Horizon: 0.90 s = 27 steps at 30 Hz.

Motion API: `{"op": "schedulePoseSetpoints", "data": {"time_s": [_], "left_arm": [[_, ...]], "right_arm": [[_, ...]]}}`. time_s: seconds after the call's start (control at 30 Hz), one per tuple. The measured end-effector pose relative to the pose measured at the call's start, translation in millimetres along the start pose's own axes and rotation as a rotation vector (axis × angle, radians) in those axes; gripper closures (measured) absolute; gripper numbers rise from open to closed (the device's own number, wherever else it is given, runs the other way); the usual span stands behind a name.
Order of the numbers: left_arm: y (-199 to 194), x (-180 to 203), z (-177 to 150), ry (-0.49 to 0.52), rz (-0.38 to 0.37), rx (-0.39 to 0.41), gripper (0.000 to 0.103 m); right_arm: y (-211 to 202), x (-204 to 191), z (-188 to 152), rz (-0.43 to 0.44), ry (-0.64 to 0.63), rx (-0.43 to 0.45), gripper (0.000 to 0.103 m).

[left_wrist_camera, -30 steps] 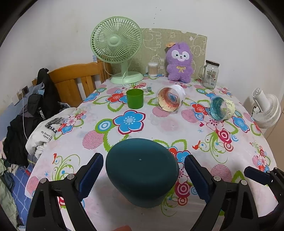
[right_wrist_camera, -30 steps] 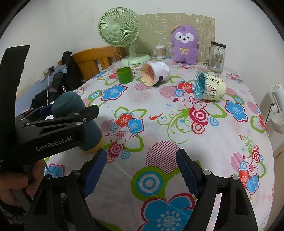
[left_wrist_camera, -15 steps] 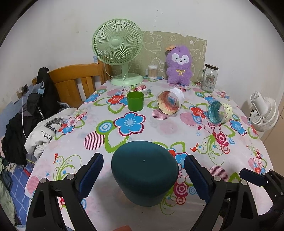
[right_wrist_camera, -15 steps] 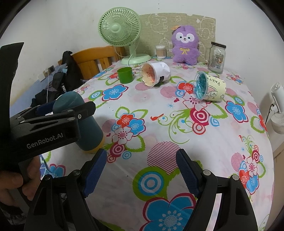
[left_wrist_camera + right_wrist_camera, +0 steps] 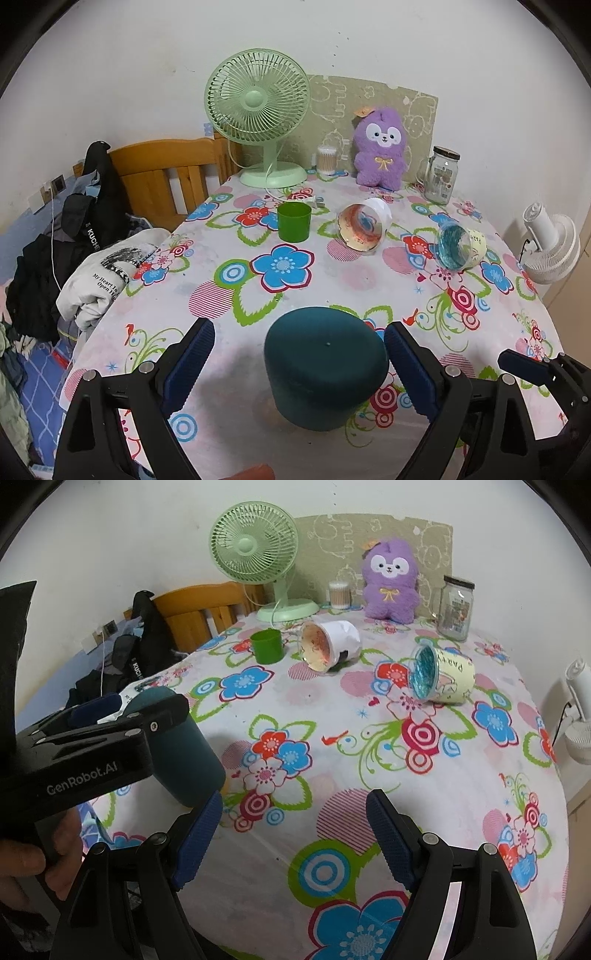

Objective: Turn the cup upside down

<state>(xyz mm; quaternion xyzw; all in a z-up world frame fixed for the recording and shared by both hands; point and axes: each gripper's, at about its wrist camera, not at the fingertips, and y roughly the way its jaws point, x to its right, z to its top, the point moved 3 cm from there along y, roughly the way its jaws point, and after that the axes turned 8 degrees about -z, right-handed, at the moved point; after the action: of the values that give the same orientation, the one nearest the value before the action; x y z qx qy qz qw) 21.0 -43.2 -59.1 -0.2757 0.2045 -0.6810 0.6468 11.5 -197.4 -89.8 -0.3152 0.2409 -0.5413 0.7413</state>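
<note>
A dark teal cup (image 5: 325,365) stands upside down, base up, on the flowered tablecloth near the table's front left edge. It also shows in the right wrist view (image 5: 184,753). My left gripper (image 5: 297,363) is open, its blue pads wide on either side of the cup and apart from it. My right gripper (image 5: 293,836) is open and empty over the tablecloth to the right of the cup.
A green cup (image 5: 293,222) stands upright mid-table. A white paper cup (image 5: 364,230) and a yellow paper cup (image 5: 460,245) lie on their sides. At the back are a green fan (image 5: 258,118), a purple plush (image 5: 380,151) and a glass jar (image 5: 441,179). A wooden chair with clothes (image 5: 159,177) is left.
My left gripper has drawn back and risen from the teal cup, which stays upside down on the table. The right gripper has barely moved.
</note>
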Motion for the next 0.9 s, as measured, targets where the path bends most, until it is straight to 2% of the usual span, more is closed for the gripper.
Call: {"op": "schedulePoseSetpoints", "data": {"time_s": [0.07,0.13,0.2,0.5,0.6,0.9], "left_arm": [[-3.2,-1.7,1.2,-0.003,-0.003,0.008,0.006],[-6.4,-3.4,2.8,-0.006,-0.001,0.019,0.004],[-9.6,-5.9,5.1,-0.01,0.0,0.028,0.004],[-26.9,-18.6,16.5,-0.038,0.005,0.073,0.001],[-33.7,-20.1,19.1,-0.034,0.006,0.091,0.001],[-52.6,-28.8,32.0,-0.044,-0.008,0.142,0.0]], "right_arm": [[-1.8,-2.2,2.9,-0.004,-0.006,0.007,0.02],[-4.8,-4.6,6.6,-0.009,-0.01,0.021,0.012],[-9.0,-6.6,11.1,-0.021,-0.014,0.052,0.009],[-21.3,-13.3,28.9,-0.046,-0.04,0.114,0.009],[-26.5,-17.3,34.5,-0.073,-0.056,0.144,0.001],[-45.2,-25.2,55.5,-0.1,-0.06,0.233,0.0]]}}
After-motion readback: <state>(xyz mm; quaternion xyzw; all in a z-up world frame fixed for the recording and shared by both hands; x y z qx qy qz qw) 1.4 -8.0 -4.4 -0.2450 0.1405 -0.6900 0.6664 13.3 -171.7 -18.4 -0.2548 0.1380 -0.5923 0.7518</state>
